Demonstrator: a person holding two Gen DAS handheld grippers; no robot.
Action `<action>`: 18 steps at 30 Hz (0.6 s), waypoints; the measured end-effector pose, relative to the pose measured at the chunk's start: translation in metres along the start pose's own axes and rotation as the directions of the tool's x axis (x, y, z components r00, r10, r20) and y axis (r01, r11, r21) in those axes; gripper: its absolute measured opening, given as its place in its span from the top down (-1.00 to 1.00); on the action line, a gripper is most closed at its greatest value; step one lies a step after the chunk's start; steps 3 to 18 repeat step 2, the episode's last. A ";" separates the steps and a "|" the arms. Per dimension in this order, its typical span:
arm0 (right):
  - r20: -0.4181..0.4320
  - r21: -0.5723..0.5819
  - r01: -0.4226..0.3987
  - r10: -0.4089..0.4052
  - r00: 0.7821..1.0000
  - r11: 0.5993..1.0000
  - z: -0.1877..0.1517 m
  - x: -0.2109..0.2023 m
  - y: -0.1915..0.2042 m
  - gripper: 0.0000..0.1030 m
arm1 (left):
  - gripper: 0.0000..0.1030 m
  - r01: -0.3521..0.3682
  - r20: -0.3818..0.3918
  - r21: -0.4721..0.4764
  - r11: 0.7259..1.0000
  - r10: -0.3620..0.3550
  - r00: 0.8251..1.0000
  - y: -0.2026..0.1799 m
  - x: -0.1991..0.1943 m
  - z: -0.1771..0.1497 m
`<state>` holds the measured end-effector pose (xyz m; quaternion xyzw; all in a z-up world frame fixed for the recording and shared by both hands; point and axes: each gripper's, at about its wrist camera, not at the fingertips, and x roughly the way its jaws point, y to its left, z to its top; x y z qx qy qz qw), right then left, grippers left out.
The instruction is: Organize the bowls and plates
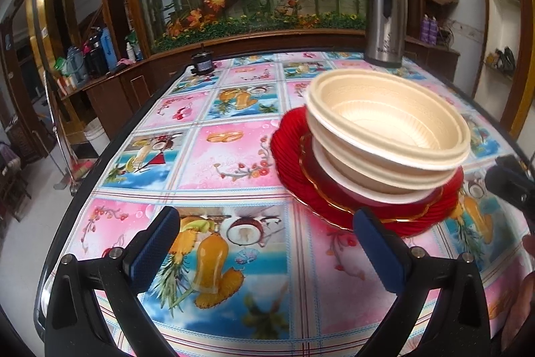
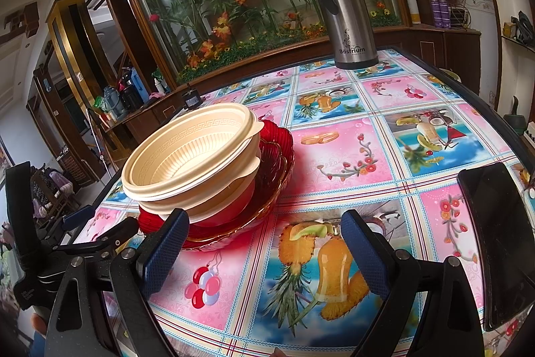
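Note:
A stack of cream bowls (image 1: 388, 136) sits tilted on stacked red plates (image 1: 294, 169) with gold rims, on the fruit-patterned tablecloth. In the right wrist view the bowls (image 2: 190, 153) and the red plates (image 2: 267, 169) lie at centre left. My left gripper (image 1: 267, 246) is open and empty, just in front of and left of the plates; its right finger is near the plate rim. My right gripper (image 2: 262, 243) is open and empty, to the right of the plates, its left finger close to the rim. The left gripper also shows in the right wrist view (image 2: 83, 230).
A steel thermos jug (image 1: 384, 19) stands at the table's far side, also in the right wrist view (image 2: 347, 12). A black phone (image 2: 501, 243) lies at the right table edge. A small black object (image 1: 202, 62) sits at the far left corner. A glass flower display stands behind the table.

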<state>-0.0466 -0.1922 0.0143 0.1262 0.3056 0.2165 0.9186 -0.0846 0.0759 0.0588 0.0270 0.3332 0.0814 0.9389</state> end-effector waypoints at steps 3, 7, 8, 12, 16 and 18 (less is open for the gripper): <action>0.000 0.001 0.001 -0.001 1.000 1.000 0.000 -0.001 -0.001 -0.84 | -1.00 0.029 -0.019 -0.021 0.999 -0.029 0.999 0.004 0.003 0.001; 0.000 0.001 0.001 -0.001 1.000 1.000 0.000 -0.001 -0.001 -0.84 | -1.00 0.029 -0.019 -0.021 0.999 -0.029 0.999 0.004 0.003 0.001; 0.000 0.001 0.001 -0.001 1.000 1.000 0.000 -0.001 -0.001 -0.84 | -1.00 0.029 -0.019 -0.021 0.999 -0.029 0.999 0.004 0.003 0.001; 0.000 0.001 0.001 -0.001 1.000 1.000 0.000 -0.001 -0.001 -0.84 | -1.00 0.029 -0.019 -0.021 0.999 -0.029 0.999 0.004 0.003 0.001; 0.000 0.001 0.001 -0.001 1.000 1.000 0.000 -0.001 -0.001 -0.84 | -1.00 0.029 -0.019 -0.021 0.999 -0.029 0.999 0.004 0.003 0.001; 0.000 0.001 0.001 -0.001 1.000 1.000 0.000 -0.001 -0.001 -0.84 | -1.00 0.029 -0.019 -0.021 0.999 -0.029 0.999 0.004 0.003 0.001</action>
